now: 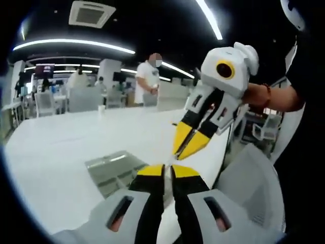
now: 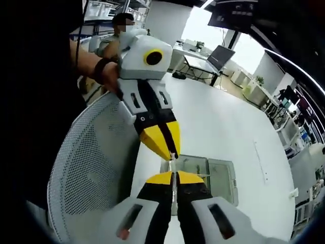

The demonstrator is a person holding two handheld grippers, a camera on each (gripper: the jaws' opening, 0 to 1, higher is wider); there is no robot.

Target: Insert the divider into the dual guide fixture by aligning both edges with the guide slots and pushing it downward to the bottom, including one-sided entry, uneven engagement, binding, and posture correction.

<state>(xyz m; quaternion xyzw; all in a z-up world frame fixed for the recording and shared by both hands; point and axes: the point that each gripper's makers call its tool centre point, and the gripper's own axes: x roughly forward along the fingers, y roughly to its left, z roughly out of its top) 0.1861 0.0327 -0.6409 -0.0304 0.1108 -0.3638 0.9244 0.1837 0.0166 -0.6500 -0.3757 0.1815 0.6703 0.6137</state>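
Note:
Over the near edge of the white table (image 1: 61,152), my two grippers meet tip to tip. A thin clear divider (image 2: 173,161), seen edge-on as a pale sliver, runs between them. My left gripper (image 1: 167,170) has its yellow-tipped jaws pressed together on that sliver. My right gripper (image 2: 174,177) is shut on it from the opposite side. The right gripper (image 1: 180,151) enters the left gripper view from the upper right, and the left gripper (image 2: 170,150) enters the right gripper view from the upper left. Below them on the table lies the clear guide fixture (image 2: 216,175), also seen as the fixture (image 1: 109,170).
A white mesh chair back (image 2: 86,168) stands right at the table edge beside the grippers, and is also in the left gripper view (image 1: 249,188). A person's forearm (image 1: 277,96) holds the right gripper. A laptop (image 2: 216,57) sits at the table's far end. Another person (image 1: 147,79) stands beyond the table.

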